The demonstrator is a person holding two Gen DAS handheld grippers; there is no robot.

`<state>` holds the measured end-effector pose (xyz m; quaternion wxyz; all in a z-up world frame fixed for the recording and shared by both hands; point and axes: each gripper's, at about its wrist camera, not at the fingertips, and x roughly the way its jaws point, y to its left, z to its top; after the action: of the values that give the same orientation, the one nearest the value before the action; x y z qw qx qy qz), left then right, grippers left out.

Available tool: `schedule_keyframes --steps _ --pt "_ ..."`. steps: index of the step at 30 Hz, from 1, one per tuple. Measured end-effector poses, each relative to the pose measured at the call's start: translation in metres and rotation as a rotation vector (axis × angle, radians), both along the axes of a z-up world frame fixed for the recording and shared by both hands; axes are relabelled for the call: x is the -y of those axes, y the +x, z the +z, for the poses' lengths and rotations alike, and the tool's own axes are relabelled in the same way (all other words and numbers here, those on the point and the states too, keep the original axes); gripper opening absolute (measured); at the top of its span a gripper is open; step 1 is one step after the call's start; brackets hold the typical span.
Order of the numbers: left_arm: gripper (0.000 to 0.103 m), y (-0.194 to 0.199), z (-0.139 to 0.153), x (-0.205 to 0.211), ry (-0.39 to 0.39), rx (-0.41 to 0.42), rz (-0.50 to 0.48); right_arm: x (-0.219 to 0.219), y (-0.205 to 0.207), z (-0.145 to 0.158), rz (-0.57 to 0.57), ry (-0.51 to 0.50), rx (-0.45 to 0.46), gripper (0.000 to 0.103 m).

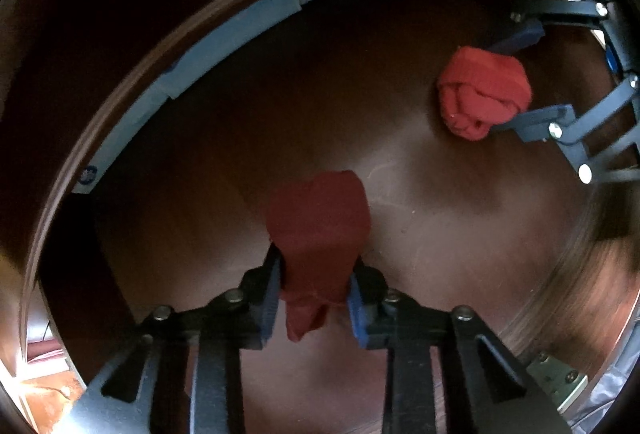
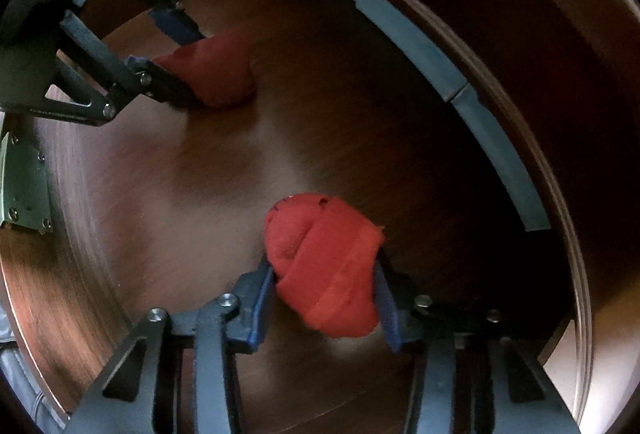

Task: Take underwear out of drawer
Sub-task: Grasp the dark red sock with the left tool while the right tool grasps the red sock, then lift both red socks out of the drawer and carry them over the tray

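Two red bundles of underwear were inside the drawer (image 1: 420, 218). Left tongs (image 1: 316, 294) gripped the darker underwear bundle (image 1: 320, 230) at 6 o'clock of the left view; right tongs (image 2: 324, 298) clamped the brighter knotted bundle (image 2: 324, 266), seen at 2 o'clock there.

Underwear, 2 pcs, both red cloth, both inside drawer (image 1: 248, 14), over its brown wood floor.
Pc 1: dark red underwear (image 1: 320, 234), bunched, crumpled end hanging down; pinched betw. fingers of left gripper (image 1: 316, 286).
Pc 2: bright red bundle (image 2: 324, 266), rolled/knotted w/ folded band across; pinched betw. fingers of right gripper (image 2: 324, 298). Pcs well apart.
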<state>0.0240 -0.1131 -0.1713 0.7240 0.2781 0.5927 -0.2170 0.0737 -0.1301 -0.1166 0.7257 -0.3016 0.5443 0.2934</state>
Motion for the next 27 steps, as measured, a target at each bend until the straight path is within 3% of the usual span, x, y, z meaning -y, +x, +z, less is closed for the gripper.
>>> schedule_keyframes --steps 20,27 --pt "0.026 -0.012 0.046 -0.051 -0.166 0.186 0.182 0.027 -0.012 0.03 -0.085 0.105 0.084 0.037" --pt "0.026 -0.027 0.043 -0.045 -0.161 0.262 0.202 0.043 -0.023 0.043 -0.133 0.189 0.103 0.037"
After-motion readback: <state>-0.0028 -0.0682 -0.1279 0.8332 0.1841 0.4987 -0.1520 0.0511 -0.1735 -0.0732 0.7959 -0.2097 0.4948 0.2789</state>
